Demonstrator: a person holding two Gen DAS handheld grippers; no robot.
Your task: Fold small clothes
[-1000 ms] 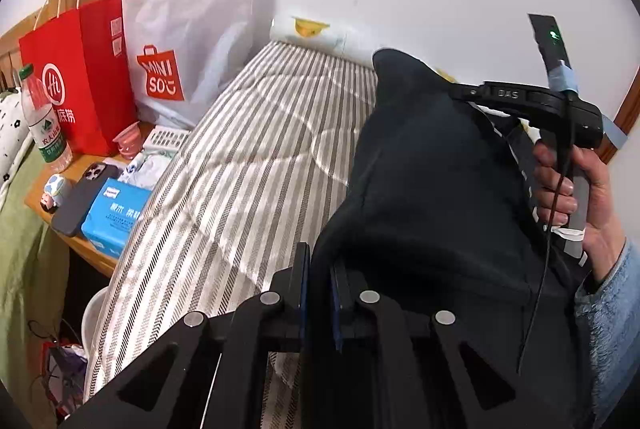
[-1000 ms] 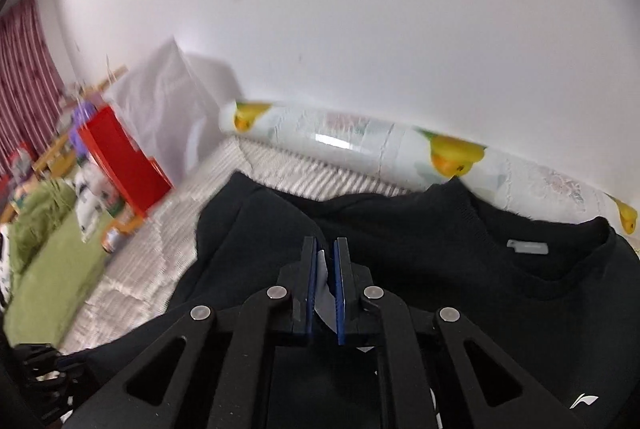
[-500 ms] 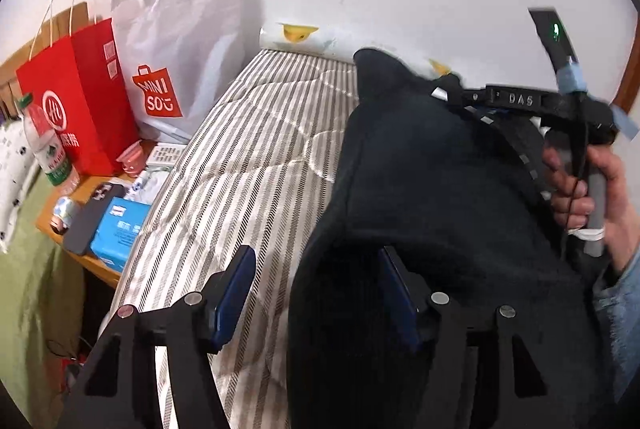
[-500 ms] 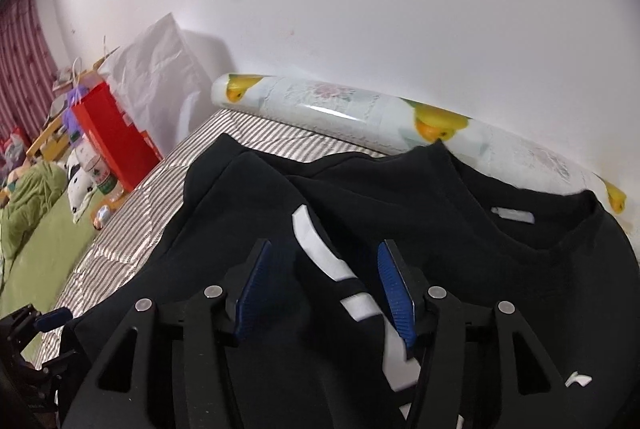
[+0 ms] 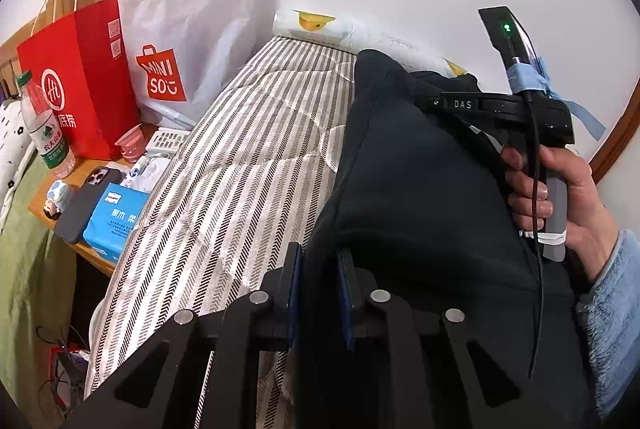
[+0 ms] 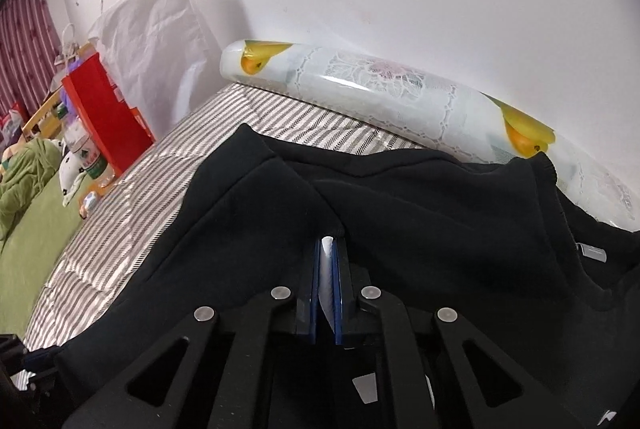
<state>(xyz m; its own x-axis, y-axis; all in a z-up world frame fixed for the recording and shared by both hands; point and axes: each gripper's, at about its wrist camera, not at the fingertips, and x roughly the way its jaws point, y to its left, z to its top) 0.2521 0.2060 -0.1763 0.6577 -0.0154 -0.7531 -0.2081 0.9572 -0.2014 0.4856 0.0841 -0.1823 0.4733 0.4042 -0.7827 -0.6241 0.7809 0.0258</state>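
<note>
Left wrist view: the left gripper (image 5: pixel 319 293) is being kept closed on the edge of the black sweatshirt (image 5: pixel 416 181), which is being held up above the striped mattress (image 5: pixel 248 157); the right gripper (image 5: pixel 424 97) is being gripped by a hand (image 5: pixel 560 197) further along the garment.

Right wrist view: the right gripper (image 6: pixel 329 281) is being kept clamped on a fold of the sweatshirt (image 6: pixel 440 229), a white strip being pinched between its 2 pads. A fold is judged underway; next, both edges are probably to be carried across and laid flat together.
</note>
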